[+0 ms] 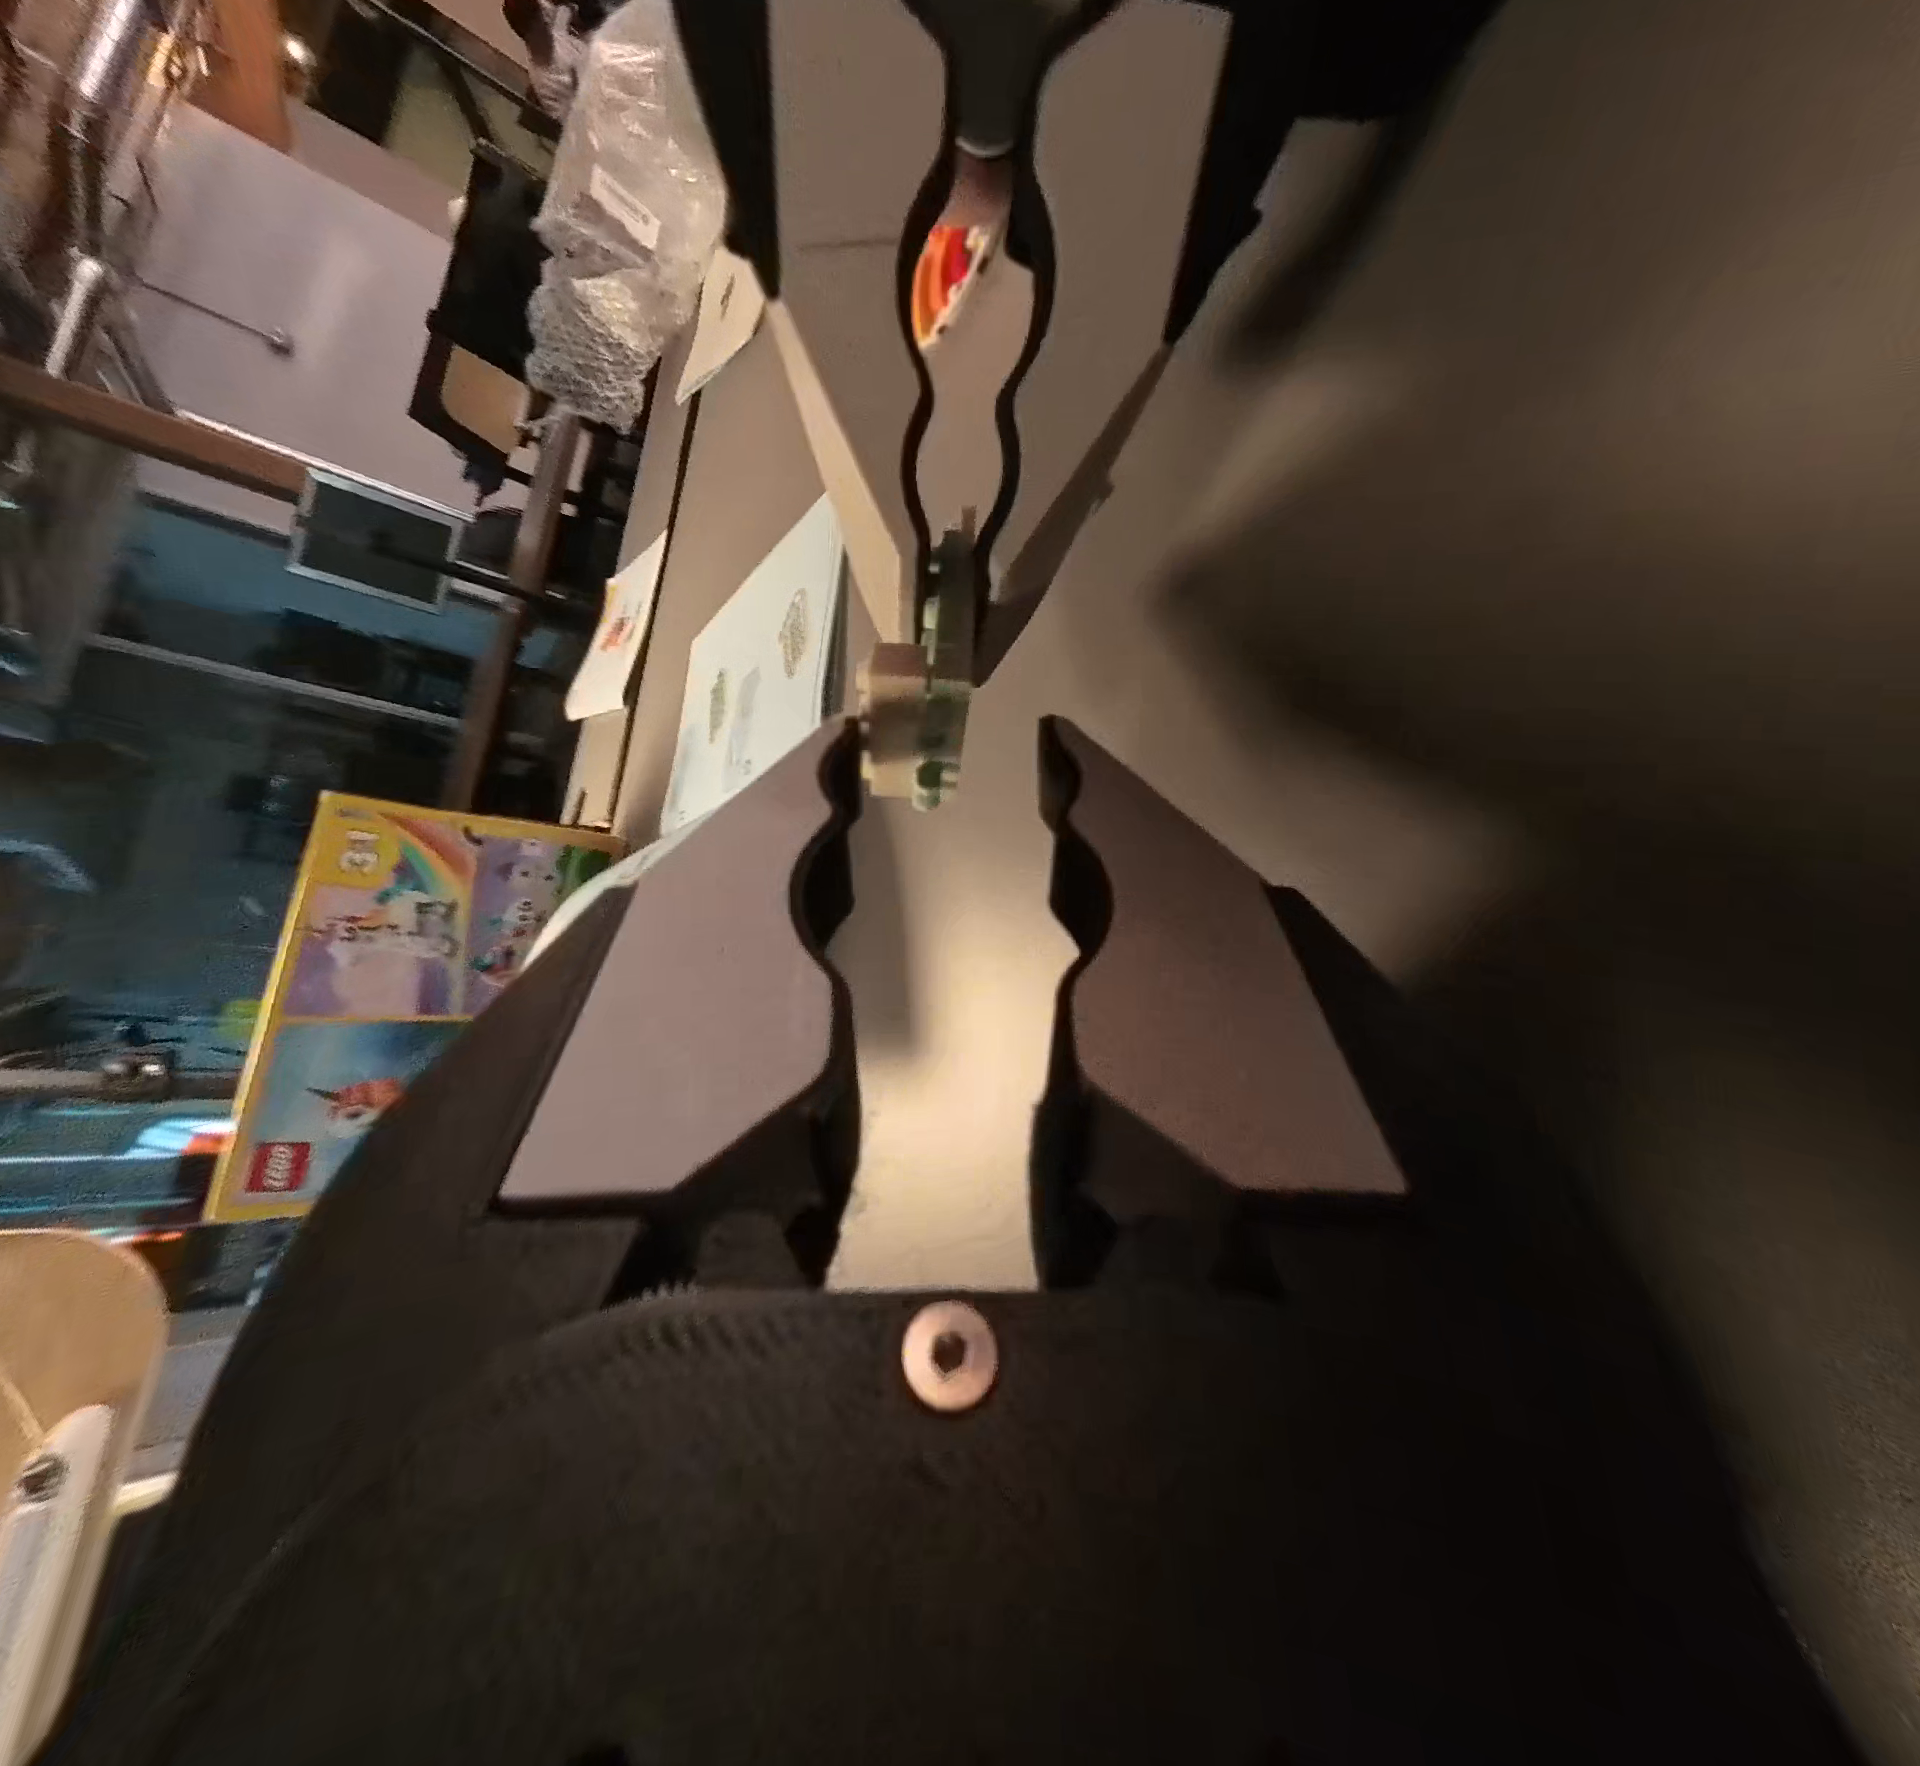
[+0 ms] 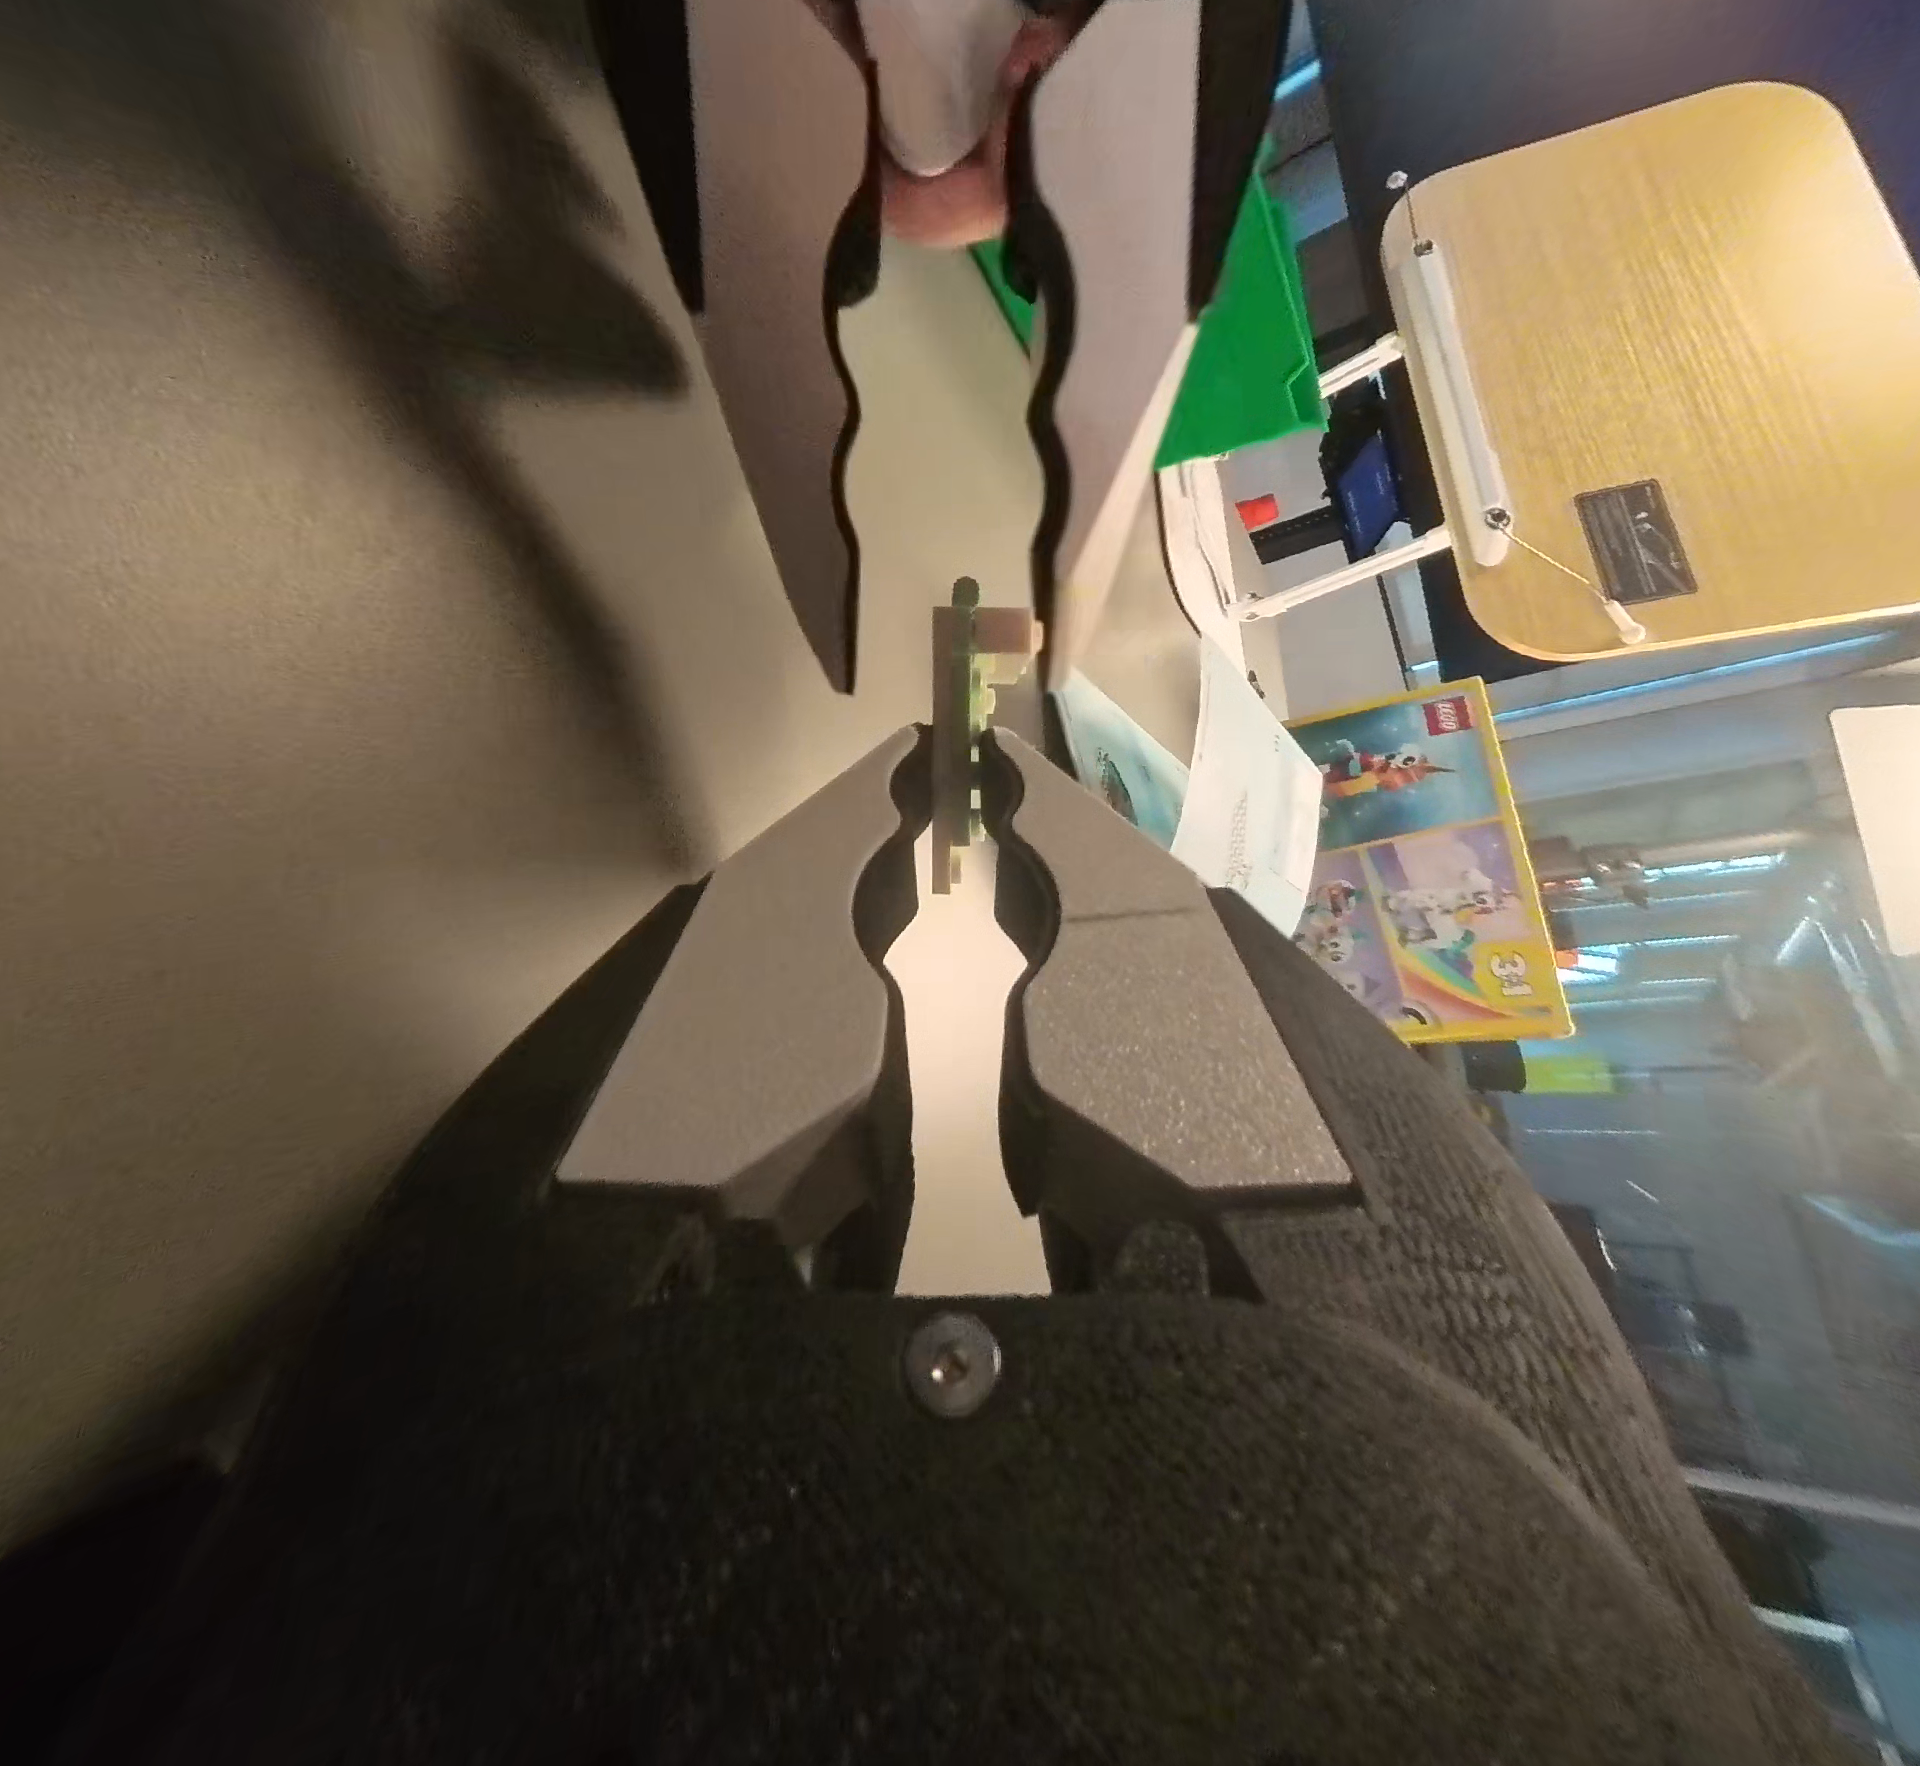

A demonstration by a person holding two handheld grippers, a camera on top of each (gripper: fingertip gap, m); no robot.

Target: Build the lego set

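Two grippers tip to tip above the grey table (image 2: 312,729). Right gripper (image 2: 953,742) squeezed narrow on a flat grey and green lego plate (image 2: 945,667), up in the air. Seen thin edge on. Long way of the plate pointing straight out from the right fingertips toward the left gripper (image 1: 951,729), bumps to the right side in the right wrist view. Small tan brick (image 2: 1010,633) stuck on the far end, on the bump side. Left gripper spread wide, holding nothing, one fingertip just beside the tan brick; touching or not, cannot tell. Back part of the plate hidden between the right fingers. Blurry in the left wrist view, so hard to count bumps. Near the table edge, a yellow lego box (image 2: 1423,864) and white paper sheets (image 1: 758,677), partly cut off by the fingers
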